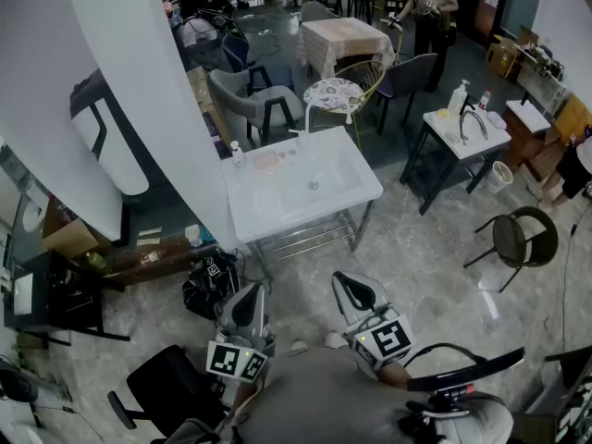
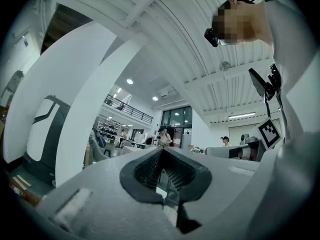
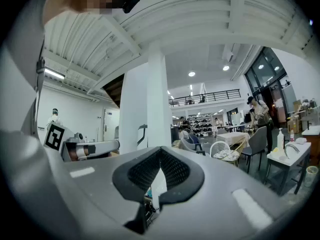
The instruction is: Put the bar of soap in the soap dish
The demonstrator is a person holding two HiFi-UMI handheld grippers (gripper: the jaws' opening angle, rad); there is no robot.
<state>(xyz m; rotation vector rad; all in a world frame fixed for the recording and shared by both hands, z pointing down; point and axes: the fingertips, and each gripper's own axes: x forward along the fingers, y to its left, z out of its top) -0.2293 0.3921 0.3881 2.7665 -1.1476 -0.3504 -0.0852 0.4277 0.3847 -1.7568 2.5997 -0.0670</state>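
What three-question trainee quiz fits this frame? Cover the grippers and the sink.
1. True or false: the right gripper holds something.
2. In the head view, where is the sink? A) ahead of both grippers B) behind the person C) out of view
3. Fill in: the left gripper has its jaws ___.

Key: 1 false, jaws shut with nothing between them; 2 A; 3 shut.

No text, label, brand or number can be read anywhere
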